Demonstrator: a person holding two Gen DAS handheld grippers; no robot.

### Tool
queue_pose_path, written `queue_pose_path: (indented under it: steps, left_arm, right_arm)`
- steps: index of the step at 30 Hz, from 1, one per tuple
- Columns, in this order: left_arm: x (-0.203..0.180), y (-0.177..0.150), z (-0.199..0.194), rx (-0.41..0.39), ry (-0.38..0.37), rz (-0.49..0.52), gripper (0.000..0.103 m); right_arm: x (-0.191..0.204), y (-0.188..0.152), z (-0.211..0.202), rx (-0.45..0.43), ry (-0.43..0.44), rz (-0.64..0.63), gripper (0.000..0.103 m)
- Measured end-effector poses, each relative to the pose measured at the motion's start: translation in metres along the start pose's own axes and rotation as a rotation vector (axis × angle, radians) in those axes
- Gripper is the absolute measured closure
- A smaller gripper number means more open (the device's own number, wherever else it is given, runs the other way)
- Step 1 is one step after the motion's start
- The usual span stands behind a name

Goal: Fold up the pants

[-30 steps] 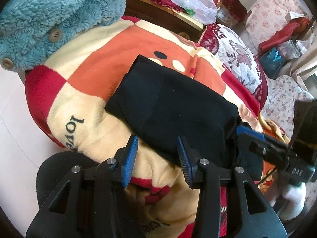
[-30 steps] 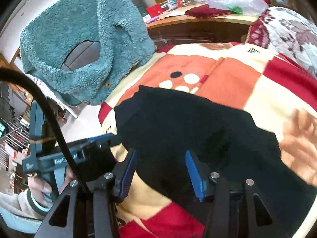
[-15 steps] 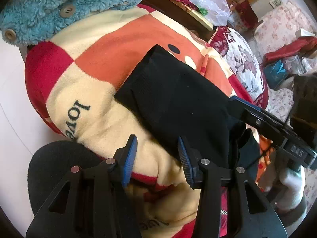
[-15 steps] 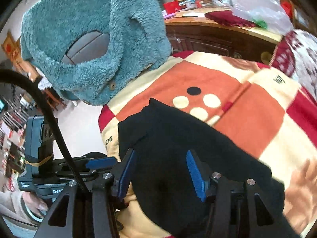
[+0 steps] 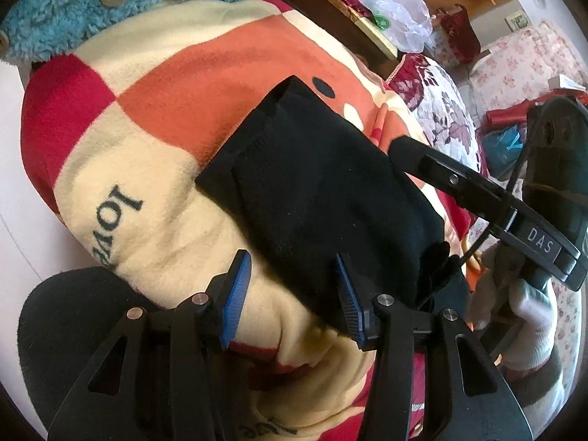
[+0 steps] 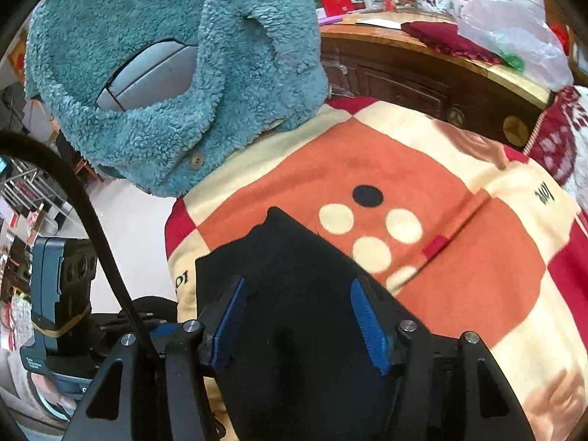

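Left tongs (image 5: pixel 292 294) point steeply down, blue pads (image 5: pixel 235 296) apart and opening, nothing pinched between them. Right tongs (image 6: pixel 299 325) also angle down, jaws spreading wider, pads (image 6: pixel 367 325) clear of any grip. In the left view, the right tongs sit at three o'clock, held by a white-gloved hand (image 5: pixel 522 327) at four o'clock

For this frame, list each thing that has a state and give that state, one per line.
black pants: folded into a compact stack, lying on the blanket.
checked blanket: spread out under the pants.
left gripper: jaws opening, nothing pressed between the pads.
right gripper: jaws opening above the pants, not gripping them.
teal fleece jacket: draped, one button visible.
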State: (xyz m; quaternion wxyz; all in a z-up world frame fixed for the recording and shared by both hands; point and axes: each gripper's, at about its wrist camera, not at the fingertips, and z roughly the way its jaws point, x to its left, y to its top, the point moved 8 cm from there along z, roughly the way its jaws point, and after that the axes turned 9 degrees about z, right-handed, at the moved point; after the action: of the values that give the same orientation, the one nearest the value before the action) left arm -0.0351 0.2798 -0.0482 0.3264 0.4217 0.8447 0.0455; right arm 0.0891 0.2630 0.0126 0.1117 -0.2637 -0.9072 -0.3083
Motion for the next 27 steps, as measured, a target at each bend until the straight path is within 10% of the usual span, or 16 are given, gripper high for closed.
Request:
queue_pose_path:
  steps: [16,22,27]
  left_arm:
    - [0.001,0.007,0.001,-0.037,-0.074,-0.044,0.057]
    - [0.001,0.008,0.002,-0.04,-0.082,-0.041,0.057]
    - [0.001,0.012,0.003,-0.043,-0.061,-0.03,0.057]
  right_arm:
    - [0.01,0.024,0.081,0.237,0.048,-0.225,0.042]
    - [0.011,0.022,0.084,0.241,0.108,-0.259,0.083]
    - [0.02,0.028,0.048,0.149,0.159,-0.255,0.088]
